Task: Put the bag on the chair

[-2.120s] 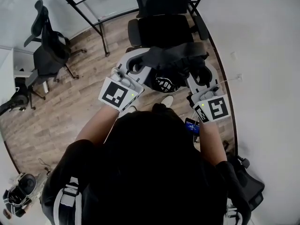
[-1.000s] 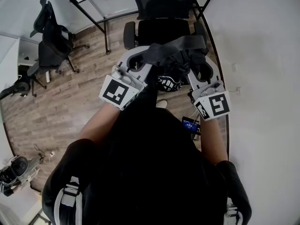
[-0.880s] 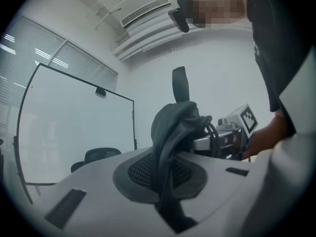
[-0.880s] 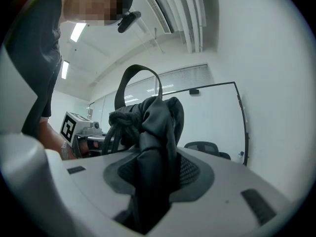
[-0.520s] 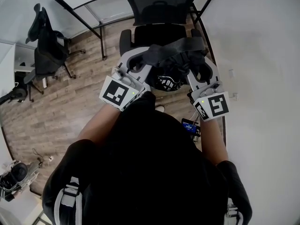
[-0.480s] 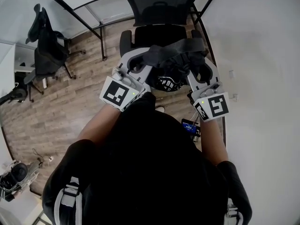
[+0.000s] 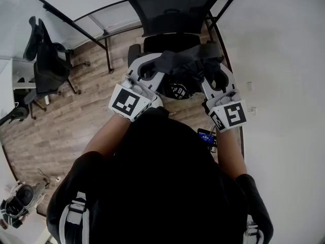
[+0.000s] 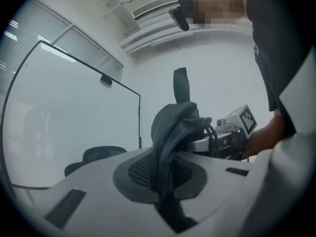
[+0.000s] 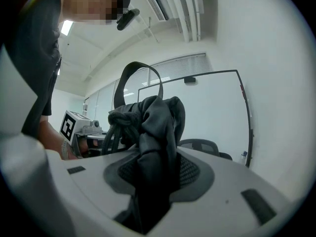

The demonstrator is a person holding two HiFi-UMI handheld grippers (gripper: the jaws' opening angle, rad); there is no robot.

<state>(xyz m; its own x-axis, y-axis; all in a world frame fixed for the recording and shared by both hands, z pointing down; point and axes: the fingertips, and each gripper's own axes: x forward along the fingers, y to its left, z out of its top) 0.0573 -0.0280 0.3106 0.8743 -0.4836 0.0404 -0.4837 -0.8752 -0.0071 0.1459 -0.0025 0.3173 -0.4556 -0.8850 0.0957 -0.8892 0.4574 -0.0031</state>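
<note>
The bag (image 7: 189, 60) is held up between both grippers at the chair's (image 7: 170, 11) near edge, the chair at twelve o'clock. It seems not yet set down, so lowering and release remain. The left gripper (image 7: 148, 71) pinches a thin fold, jaws almost together. The right gripper (image 7: 217, 78) clamps a thicker bunch, jaws partly apart.

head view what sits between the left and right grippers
The dark grey fabric bag spans the gap, its top gripped by the left gripper and right gripper, as the head view shows.
</note>
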